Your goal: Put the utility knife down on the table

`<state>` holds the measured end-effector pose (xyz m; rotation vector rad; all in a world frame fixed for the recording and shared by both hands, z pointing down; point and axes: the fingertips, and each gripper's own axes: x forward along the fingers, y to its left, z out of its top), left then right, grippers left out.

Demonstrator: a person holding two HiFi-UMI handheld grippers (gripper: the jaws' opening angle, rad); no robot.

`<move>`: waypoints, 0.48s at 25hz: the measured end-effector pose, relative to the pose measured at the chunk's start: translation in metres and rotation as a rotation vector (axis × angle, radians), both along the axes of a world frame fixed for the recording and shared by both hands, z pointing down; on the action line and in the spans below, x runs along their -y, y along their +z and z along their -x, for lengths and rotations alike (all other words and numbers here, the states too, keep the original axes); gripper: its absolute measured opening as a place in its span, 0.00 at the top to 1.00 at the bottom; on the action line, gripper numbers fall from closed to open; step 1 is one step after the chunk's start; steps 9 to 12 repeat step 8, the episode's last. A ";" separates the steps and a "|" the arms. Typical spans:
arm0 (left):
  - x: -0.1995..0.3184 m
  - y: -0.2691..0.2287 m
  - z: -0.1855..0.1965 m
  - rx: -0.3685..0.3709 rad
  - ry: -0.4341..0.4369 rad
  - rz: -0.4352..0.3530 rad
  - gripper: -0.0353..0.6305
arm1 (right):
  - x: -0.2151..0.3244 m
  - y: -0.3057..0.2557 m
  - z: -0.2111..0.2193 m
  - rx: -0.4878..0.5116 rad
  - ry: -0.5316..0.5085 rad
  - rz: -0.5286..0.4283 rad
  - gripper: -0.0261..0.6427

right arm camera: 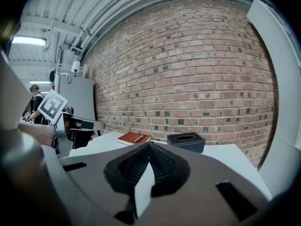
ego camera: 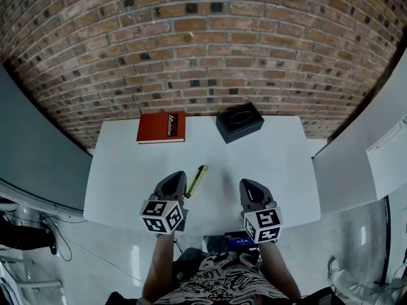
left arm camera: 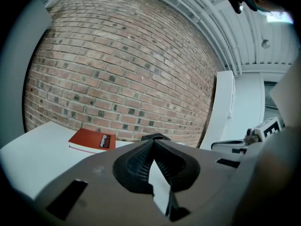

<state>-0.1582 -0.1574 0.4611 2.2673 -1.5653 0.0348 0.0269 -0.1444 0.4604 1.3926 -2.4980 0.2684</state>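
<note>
One utility knife (ego camera: 196,181), head view only.

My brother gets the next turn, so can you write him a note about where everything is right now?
Left claw: shut, nothing in it, over the near part of the table.
Right claw: shut, nothing in it, beside the left one.
Utility knife: lying flat on the white table, just right of the left claw. Neither claw holds it.
Red book and black box: at the table's far edge.
Done: the knife is down.
Left: probably nothing but pulling the claws away.
</note>
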 end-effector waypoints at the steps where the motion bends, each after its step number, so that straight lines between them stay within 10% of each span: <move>1: 0.000 -0.001 0.000 -0.003 0.001 -0.001 0.92 | 0.000 -0.001 0.001 0.000 -0.002 0.000 0.96; 12: 0.001 -0.001 -0.010 0.003 0.020 0.002 0.92 | 0.000 -0.001 0.000 -0.006 -0.007 0.005 0.96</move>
